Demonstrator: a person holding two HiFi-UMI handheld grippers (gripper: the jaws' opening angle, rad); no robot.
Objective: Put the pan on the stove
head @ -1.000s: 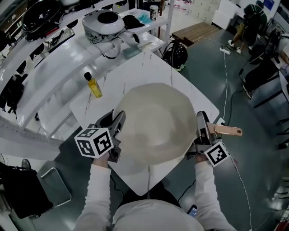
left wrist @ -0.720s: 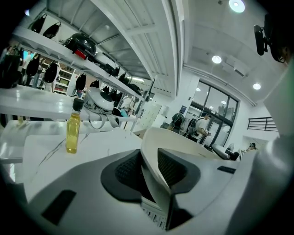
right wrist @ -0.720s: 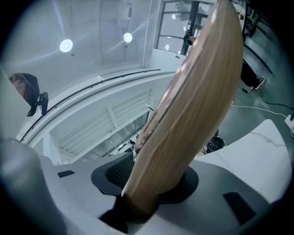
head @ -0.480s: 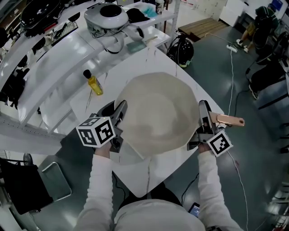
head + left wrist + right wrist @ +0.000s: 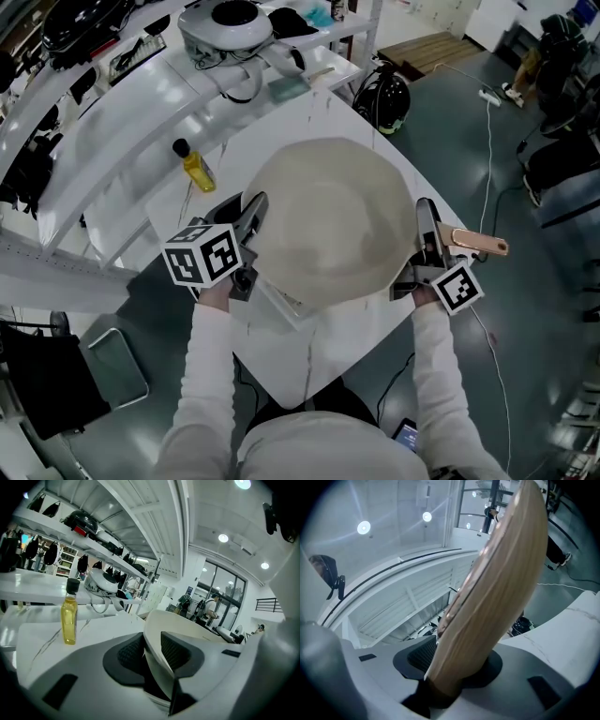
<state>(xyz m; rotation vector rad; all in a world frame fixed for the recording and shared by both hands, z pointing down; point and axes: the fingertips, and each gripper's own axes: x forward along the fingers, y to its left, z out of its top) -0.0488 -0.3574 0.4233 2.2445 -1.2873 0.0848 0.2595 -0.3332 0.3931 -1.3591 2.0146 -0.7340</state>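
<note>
Nearest, the left gripper (image 5: 251, 220) is clamped on the left rim of the cream pan (image 5: 328, 220), the right gripper (image 5: 427, 230) on its wooden handle (image 5: 483, 246) (sticking out right). The pan spans between them over the white table (image 5: 309, 361), with an oil bottle (image 5: 197, 169) beyond, far left.

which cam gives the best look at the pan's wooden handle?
Right gripper view: the wooden handle fills the frame, clamped between the right gripper jaws. Head view shows only its end, poking out past that gripper. Left gripper view shows just the rim of the pan, no handle.
</note>
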